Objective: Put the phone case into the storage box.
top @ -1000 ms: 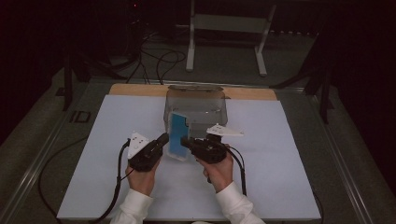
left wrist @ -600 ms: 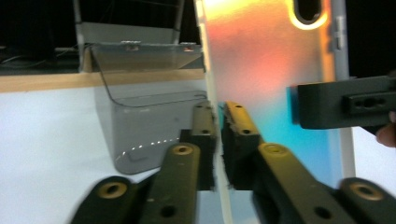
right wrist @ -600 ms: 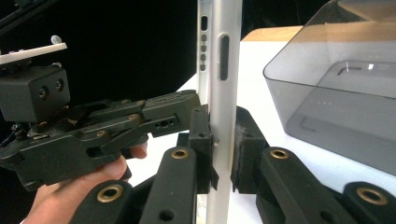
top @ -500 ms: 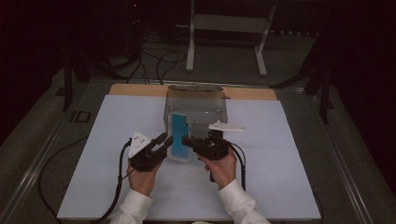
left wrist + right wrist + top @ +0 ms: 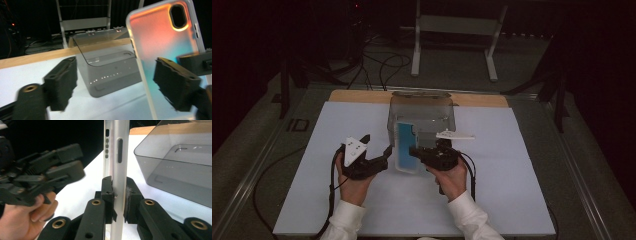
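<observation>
A phone case (image 5: 404, 147) with a white rim and a blue-to-orange tinted back stands upright on its end, just in front of a clear grey box (image 5: 422, 111). My right gripper (image 5: 414, 150) is shut on the case's side edge. In the right gripper view the case (image 5: 117, 162) shows edge-on between the closed jaws (image 5: 119, 197). My left gripper (image 5: 377, 145) is open, a little to the left of the case. In the left gripper view (image 5: 117, 87) the case (image 5: 160, 47) rises behind the right jaw, and I cannot tell whether they touch.
The open-topped grey box (image 5: 110, 72) sits on a white mat (image 5: 522, 165) over a wooden tabletop (image 5: 357, 96). A metal stand (image 5: 452, 25) and cables lie on the dark floor beyond. Cables trail from both grippers towards the person.
The left gripper has drawn back slightly to the left, away from the case. The case, held by the right gripper, has come a little lower and nearer the person.
</observation>
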Tool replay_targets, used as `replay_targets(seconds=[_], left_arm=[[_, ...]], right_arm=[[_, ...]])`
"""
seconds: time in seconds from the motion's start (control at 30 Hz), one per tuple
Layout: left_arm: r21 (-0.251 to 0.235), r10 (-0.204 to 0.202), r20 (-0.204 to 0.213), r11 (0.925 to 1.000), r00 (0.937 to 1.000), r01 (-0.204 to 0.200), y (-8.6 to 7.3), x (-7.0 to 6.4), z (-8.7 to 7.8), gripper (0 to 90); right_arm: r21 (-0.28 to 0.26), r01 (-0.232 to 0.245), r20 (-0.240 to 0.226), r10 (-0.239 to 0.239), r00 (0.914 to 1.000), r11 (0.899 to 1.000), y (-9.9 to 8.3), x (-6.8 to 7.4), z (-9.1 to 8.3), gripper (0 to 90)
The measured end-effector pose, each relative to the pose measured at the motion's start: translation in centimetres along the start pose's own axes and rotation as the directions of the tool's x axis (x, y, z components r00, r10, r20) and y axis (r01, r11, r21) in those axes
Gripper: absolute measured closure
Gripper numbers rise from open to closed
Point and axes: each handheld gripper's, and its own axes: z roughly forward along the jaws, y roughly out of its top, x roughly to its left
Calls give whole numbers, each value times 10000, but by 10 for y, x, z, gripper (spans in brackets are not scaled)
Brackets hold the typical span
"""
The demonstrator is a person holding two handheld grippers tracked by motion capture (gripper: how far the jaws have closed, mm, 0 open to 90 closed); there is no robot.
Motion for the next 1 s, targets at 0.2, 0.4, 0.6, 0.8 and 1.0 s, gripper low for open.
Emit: replay_targets(seconds=[0.2, 0.4, 0.6, 0.8, 1.0], left_arm=[[277, 100, -462, 9996, 9989, -87, 5, 11, -8, 37], [373, 473, -900, 9983, 9948, -441, -1, 25, -25, 2], [69, 403, -904, 9992, 9951, -398, -17, 43, -40, 2], [-230, 388, -769, 9989, 9963, -407, -38, 51, -52, 2], [-82, 471, -862, 9988, 9952, -479, -58, 49, -56, 1]], right_arm=[[148, 54, 157, -56, 9999, 9999, 3, 0, -1, 815], [366, 168, 347, -181, 9992, 9992, 12, 2, -4, 815], [434, 105, 441, -125, 9989, 9990, 16, 2, -6, 815], [548, 24, 600, -57, 9982, 9985, 24, 0, -8, 815], [625, 25, 756, -73, 9971, 9980, 30, -1, -9, 815]])
